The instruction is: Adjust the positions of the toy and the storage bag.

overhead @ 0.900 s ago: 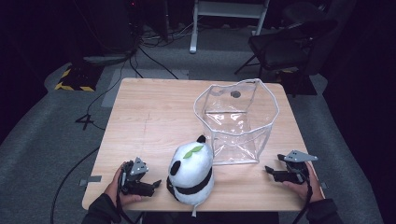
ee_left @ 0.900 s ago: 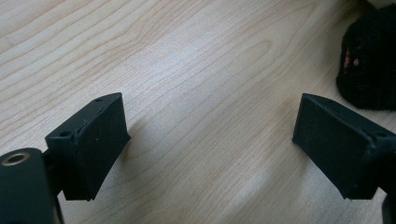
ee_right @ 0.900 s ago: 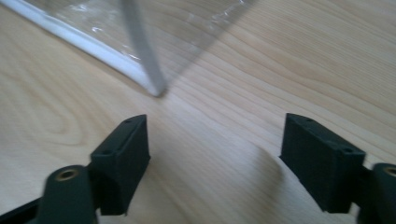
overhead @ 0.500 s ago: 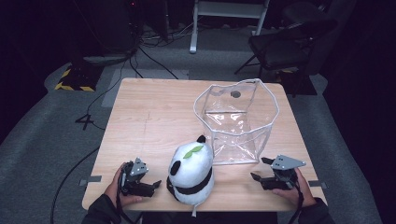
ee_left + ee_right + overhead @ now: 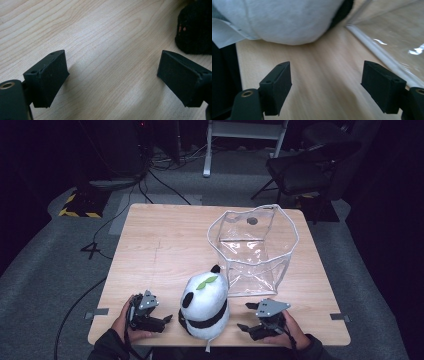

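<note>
**Near the front edge: two open grippers flank a plush panda**

Along the near edge of the wooden table (image 5: pixel 165 250), a panda plush toy (image 5: pixel 204 306) sits upright, its white head topped with a green leaf and its black arms and band low around the body. Its base lies close to the table's front rim, and a white fabric tag hangs off that rim below it.

Just left of the toy, the left gripper (image 5: pixel 165 319) rests low over the wood in the person's left hand (image 5: pixel 124 322), jaws spread wide and pointed toward the panda. In the left gripper view, bare wood lies between the jaws and a black plush limb sits at the upper right, apart from them.

Right of the toy, the right gripper (image 5: pixel 245 316) is held in the right hand (image 5: pixel 295 332), jaws also wide apart and grasping nothing. The right gripper view shows the toy's white body and tag ahead on the left, and the white-piped bottom edge of a clear plastic bag (image 5: pixel 252 250) running along the right, with a lane of open wood between them.

The bag stands open-mouthed behind and to the right of the panda, its near wall just beside the toy's ear. Open tabletop spreads across the left half and far side; the right rim stays clear of the bag.
</note>
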`<state>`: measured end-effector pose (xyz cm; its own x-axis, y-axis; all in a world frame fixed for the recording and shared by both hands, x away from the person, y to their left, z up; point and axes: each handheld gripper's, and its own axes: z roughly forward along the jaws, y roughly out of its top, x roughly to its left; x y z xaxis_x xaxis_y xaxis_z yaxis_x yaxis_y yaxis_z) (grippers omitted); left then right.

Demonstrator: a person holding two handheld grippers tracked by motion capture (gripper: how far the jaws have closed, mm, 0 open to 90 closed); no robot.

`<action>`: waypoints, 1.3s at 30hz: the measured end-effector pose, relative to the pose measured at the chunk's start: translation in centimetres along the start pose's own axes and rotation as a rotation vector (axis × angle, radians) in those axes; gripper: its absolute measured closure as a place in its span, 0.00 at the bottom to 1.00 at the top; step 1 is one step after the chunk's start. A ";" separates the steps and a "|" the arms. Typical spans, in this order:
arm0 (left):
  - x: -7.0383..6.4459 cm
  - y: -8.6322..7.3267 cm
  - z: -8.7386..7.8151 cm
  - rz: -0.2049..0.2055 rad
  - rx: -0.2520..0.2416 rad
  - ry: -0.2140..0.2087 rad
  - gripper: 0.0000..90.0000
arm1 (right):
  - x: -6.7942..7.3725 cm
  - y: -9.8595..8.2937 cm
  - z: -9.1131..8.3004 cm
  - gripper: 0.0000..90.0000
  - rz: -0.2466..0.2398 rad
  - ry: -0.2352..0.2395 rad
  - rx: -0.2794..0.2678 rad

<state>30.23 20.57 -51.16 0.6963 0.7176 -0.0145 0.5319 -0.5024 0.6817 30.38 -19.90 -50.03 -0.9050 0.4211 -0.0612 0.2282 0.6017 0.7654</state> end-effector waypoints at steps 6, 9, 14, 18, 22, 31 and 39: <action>-0.1 -0.1 -0.2 0.005 0.008 -0.002 0.11 | 1.9 1.4 2.0 0.28 -0.012 0.034 0.001; -0.2 -0.1 -0.2 0.004 0.012 0.000 0.11 | 2.4 2.1 2.6 0.28 -0.016 0.033 -0.013; -0.3 0.0 0.0 0.001 0.006 0.000 0.10 | 2.4 3.1 3.9 0.26 -0.022 0.060 -0.019; -0.2 0.0 0.0 0.005 0.002 -0.002 0.09 | 2.2 3.9 4.9 0.27 -0.037 0.059 -0.024; -0.2 0.0 0.0 0.003 0.010 -0.004 0.08 | 1.9 4.5 6.1 0.28 -0.040 0.041 -0.028; 0.0 0.9 0.9 -0.030 0.027 0.035 0.01 | 0.4 5.8 8.2 0.37 -0.007 -0.024 -0.015; 0.0 1.6 1.6 -0.068 0.027 0.063 0.00 | 0.0 5.3 6.2 0.32 -0.013 -0.013 -0.007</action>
<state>31.89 19.01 -51.19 0.6266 0.7793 -0.0134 0.5907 -0.4635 0.6605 33.79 -12.51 -49.96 -0.9028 0.4226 -0.0796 0.2140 0.6021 0.7692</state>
